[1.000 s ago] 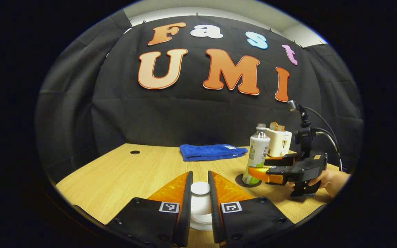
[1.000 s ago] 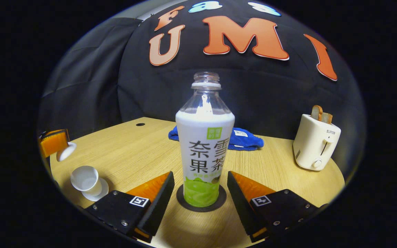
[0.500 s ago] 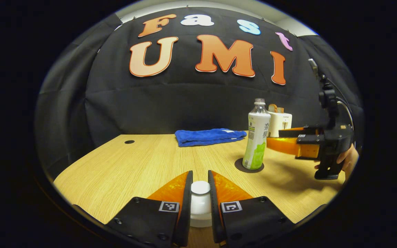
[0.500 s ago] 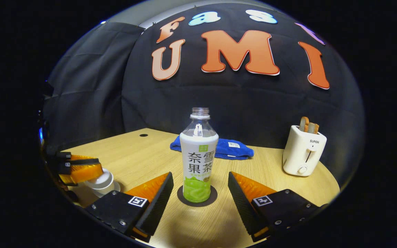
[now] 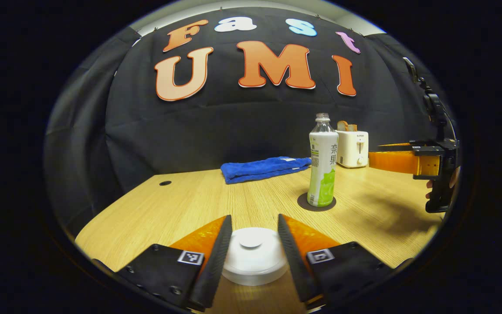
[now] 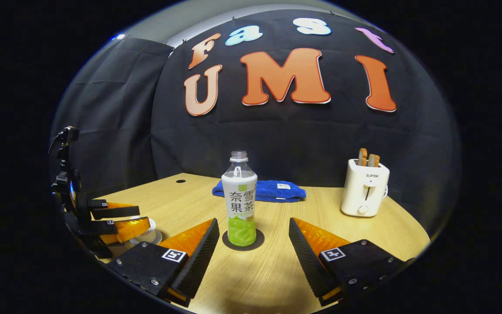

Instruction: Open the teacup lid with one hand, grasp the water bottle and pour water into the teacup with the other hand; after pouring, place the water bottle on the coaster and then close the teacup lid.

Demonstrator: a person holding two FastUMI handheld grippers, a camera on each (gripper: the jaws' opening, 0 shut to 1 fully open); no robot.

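Observation:
The white lid sits on the teacup, right in front of my left gripper. That gripper is open, with a finger on each side of the lid and small gaps between. The capless water bottle stands upright on the dark round coaster. In the right gripper view the bottle stands on the coaster, well ahead of my open right gripper. The left gripper shows at the far left over the teacup and saucer. The right gripper hangs in the air right of the bottle.
A folded blue towel lies at the back of the wooden table. A white toaster with bread slices stands at the back right. A small cable hole is at the back left.
My left gripper has opened and let go of the lid, which now rests on the teacup. My right gripper has drawn farther back from the bottle, still open.

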